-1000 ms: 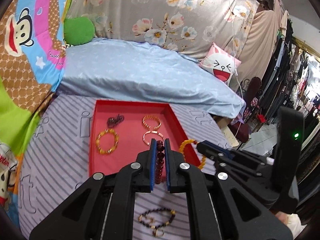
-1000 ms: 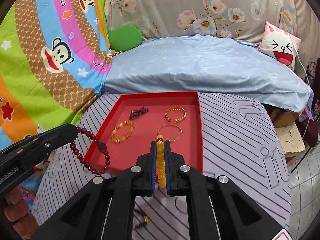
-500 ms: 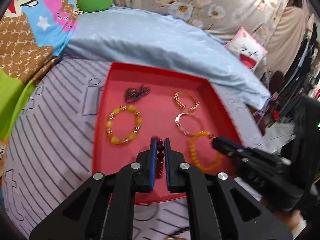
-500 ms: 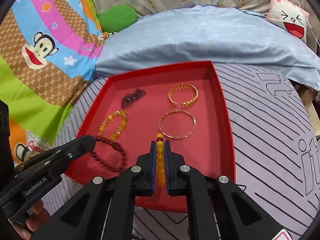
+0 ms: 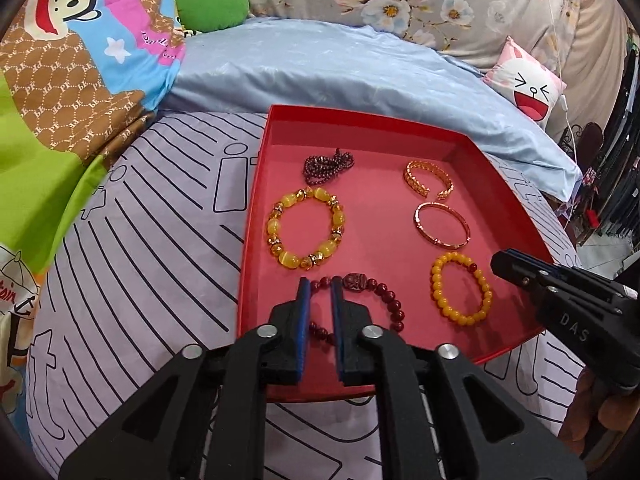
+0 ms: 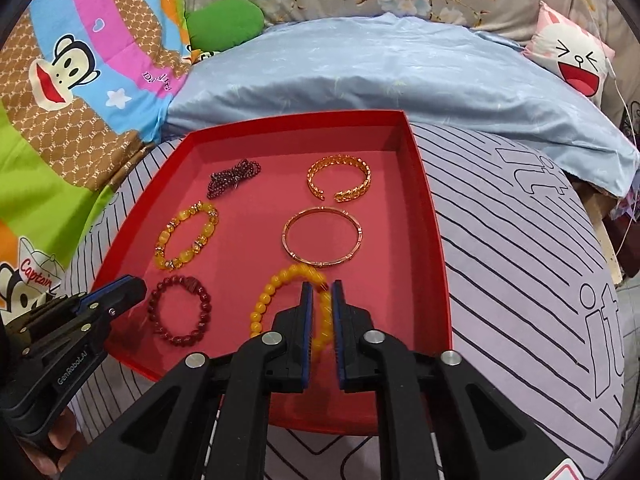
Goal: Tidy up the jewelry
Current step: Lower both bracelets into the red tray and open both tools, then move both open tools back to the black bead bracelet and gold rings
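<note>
A red tray [image 5: 256, 200] [image 6: 432, 216] lies on a lilac striped cover. On its floor near the front rests a dark red bead bracelet [image 5: 384, 296] [image 6: 180, 312]. Its left part runs between the fingers of my left gripper [image 5: 320, 284] [image 6: 132, 284], whose jaws are opening and do not press it. An orange bead bracelet [image 5: 460, 288] [image 6: 264, 300] lies flat at the tray's front right. My right gripper [image 6: 320, 288] [image 5: 504, 262] straddles its bead strand with the jaws opening, a gap showing at the pads.
Further back in the tray lie a yellow bead bracelet [image 5: 306, 232], a gold cuff [image 5: 428, 178], a rose-gold bangle [image 5: 440, 226] and a dark bead string [image 5: 328, 164]. A blue quilt [image 5: 320, 68], a green cushion [image 5: 212, 4] and a pink cartoon cushion [image 5: 528, 88] lie behind.
Both grippers came down into the tray carrying their bracelets. The bracelets now lie flat on the tray floor, and both pairs of jaws have parted from shut.
</note>
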The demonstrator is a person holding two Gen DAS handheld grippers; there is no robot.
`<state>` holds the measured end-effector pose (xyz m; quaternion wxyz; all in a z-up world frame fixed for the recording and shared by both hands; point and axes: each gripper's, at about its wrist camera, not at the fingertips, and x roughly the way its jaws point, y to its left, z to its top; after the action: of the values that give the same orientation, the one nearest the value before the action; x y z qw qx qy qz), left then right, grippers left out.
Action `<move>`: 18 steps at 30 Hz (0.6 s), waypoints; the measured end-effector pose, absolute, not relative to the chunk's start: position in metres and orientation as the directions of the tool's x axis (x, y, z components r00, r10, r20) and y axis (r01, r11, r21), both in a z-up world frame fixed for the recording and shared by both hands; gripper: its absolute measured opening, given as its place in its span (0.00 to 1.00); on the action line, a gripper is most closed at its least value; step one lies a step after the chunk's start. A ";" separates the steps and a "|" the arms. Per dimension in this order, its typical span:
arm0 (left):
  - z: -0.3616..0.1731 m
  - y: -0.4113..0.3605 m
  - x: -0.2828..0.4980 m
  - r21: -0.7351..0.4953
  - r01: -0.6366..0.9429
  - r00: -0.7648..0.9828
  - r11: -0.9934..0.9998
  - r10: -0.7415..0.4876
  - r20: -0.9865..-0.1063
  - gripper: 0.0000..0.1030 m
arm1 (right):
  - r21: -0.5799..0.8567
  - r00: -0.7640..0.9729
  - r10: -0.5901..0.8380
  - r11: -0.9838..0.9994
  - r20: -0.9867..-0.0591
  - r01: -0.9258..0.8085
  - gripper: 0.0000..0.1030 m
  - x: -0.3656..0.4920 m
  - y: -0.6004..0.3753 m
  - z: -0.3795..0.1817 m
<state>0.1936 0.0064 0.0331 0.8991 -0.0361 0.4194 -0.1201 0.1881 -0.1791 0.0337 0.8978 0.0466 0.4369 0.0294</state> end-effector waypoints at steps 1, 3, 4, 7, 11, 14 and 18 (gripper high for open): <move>0.034 0.006 0.192 -0.167 0.185 0.626 0.968 -0.247 -0.740 0.25 | 0.114 0.619 0.096 0.993 -0.779 -0.011 0.16 0.187 -0.180 0.034; 0.038 0.005 0.190 -0.148 0.182 0.647 0.972 -0.232 -0.727 0.33 | 0.123 0.624 0.101 0.992 -0.775 -0.007 0.19 0.186 -0.181 0.036; 0.038 0.004 0.189 -0.142 0.183 0.648 0.973 -0.228 -0.726 0.33 | 0.125 0.625 0.101 0.992 -0.774 -0.005 0.19 0.185 -0.182 0.037; 0.038 0.003 0.190 -0.146 0.179 0.646 0.973 -0.228 -0.728 0.33 | 0.127 0.627 0.102 0.992 -0.772 -0.004 0.19 0.181 -0.182 0.039; 0.039 0.004 0.186 -0.151 0.175 0.651 0.973 -0.229 -0.724 0.33 | 0.128 0.633 0.101 0.992 -0.768 -0.002 0.19 0.177 -0.183 0.042; 0.042 0.004 0.182 -0.149 0.177 0.655 0.973 -0.230 -0.720 0.33 | 0.132 0.637 0.103 0.991 -0.764 -0.001 0.19 0.173 -0.184 0.045; 0.048 0.004 0.176 -0.142 0.180 0.664 0.973 -0.227 -0.713 0.33 | 0.138 0.648 0.108 0.990 -0.754 -0.005 0.19 0.165 -0.184 0.052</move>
<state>0.1758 0.0043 0.0477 0.9116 -0.0296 0.3945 -0.1118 0.1652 -0.1845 0.0521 0.9057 0.0618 0.4183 0.0313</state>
